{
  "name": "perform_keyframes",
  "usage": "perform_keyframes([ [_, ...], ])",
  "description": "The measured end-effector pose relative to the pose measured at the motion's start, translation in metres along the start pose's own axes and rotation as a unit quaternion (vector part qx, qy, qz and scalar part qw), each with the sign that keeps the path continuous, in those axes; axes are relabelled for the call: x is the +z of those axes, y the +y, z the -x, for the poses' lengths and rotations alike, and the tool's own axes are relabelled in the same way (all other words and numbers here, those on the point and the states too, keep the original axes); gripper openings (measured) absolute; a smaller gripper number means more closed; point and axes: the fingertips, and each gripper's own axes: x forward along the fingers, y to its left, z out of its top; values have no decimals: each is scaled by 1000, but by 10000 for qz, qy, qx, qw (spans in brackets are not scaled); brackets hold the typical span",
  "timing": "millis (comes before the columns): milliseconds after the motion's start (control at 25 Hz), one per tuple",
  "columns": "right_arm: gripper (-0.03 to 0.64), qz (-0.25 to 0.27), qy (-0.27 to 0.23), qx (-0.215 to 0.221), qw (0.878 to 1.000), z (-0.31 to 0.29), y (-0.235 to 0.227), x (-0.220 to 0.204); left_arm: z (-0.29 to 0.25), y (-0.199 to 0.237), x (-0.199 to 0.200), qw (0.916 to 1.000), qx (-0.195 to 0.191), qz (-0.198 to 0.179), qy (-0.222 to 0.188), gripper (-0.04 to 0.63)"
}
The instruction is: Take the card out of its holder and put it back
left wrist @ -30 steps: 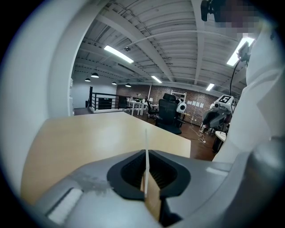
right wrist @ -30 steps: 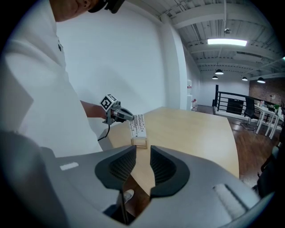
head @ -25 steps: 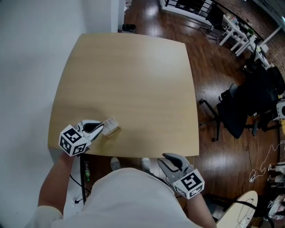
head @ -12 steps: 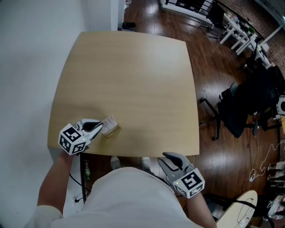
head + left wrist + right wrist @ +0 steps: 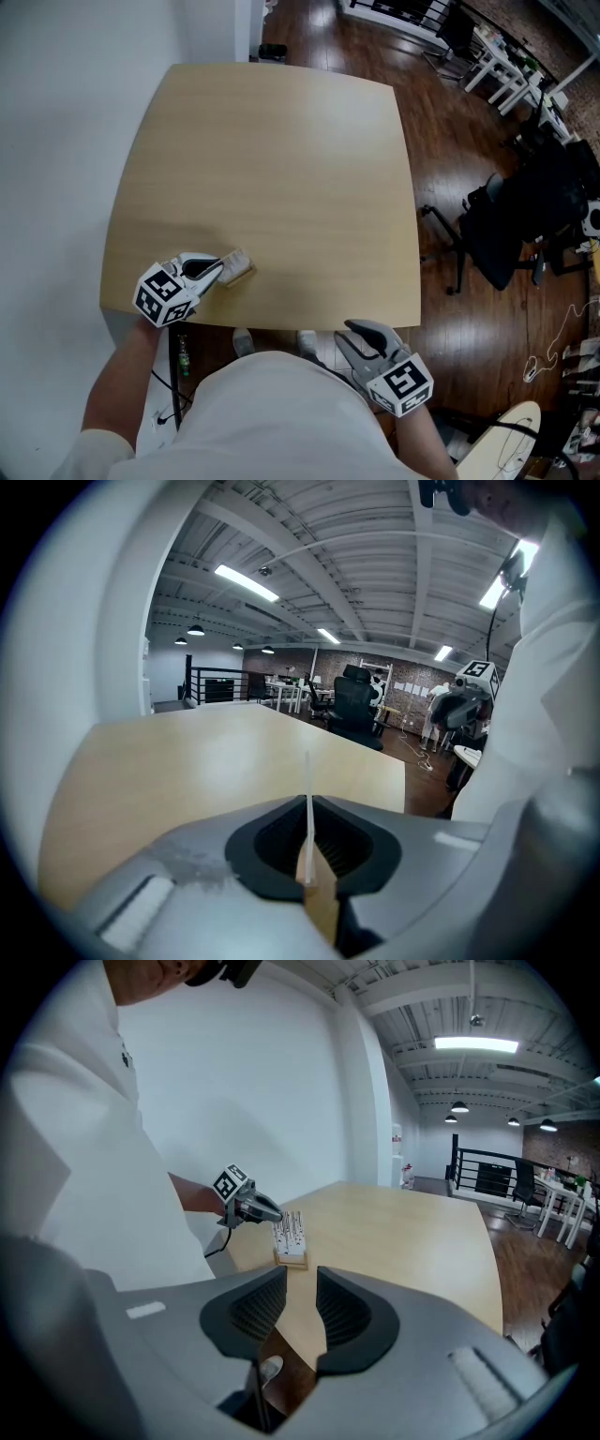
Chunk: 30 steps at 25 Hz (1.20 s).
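A white card (image 5: pixel 238 265) stands upright in a small wooden holder (image 5: pixel 292 1258) near the front left corner of the tan table (image 5: pixel 272 159). My left gripper (image 5: pixel 221 268) is shut on the card from the left. In the left gripper view the card (image 5: pixel 307 794) runs edge-on between the black pads, with the holder (image 5: pixel 322 904) below it. The right gripper view shows the printed card (image 5: pixel 290 1230) with my left gripper (image 5: pixel 273 1213) touching it. My right gripper (image 5: pixel 357 338) hangs open and holds nothing, off the table's front edge; in its own view the right gripper (image 5: pixel 302 1309) has a narrow gap.
A white wall borders the table's left side. Dark wood floor lies to the right, where a black office chair (image 5: pixel 511 230) stands. White desks (image 5: pixel 502 66) are at the far right. My white-sleeved body fills the bottom of the head view.
My left gripper has shifted slightly right toward the card, staying shut on it. The card, holder and right gripper have barely moved.
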Motion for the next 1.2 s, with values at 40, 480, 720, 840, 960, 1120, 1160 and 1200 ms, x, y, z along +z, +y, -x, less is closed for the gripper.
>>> perform_keyframes([
  [40,106,-12,-7,-3,10000,-1,0,1,-2,1,-2,10000,-11,-9,18,17],
  [480,106,-40,163,-16,9999,-9,-4,6,-12,16,-20,10000,-71,22,-23,18],
  [720,106,29,204,201,9996,-15,-11,3,-11,23,-16,9997,232,54,-88,71],
  [840,106,75,229,396,9989,-18,-19,2,-4,26,-8,9982,574,84,-174,82],
  [960,106,522,361,635,9960,-17,-33,-3,18,34,-1,9882,1493,118,-322,82],
  [1120,106,1145,444,953,9878,-11,-60,-6,63,20,8,9598,2689,518,-611,71],
  [1160,106,1183,404,1062,9865,-10,-66,-7,74,10,8,9518,2907,685,-701,60],
  [1200,106,1196,360,1160,9854,-10,-73,-9,83,-2,8,9434,3105,856,-788,48],
])
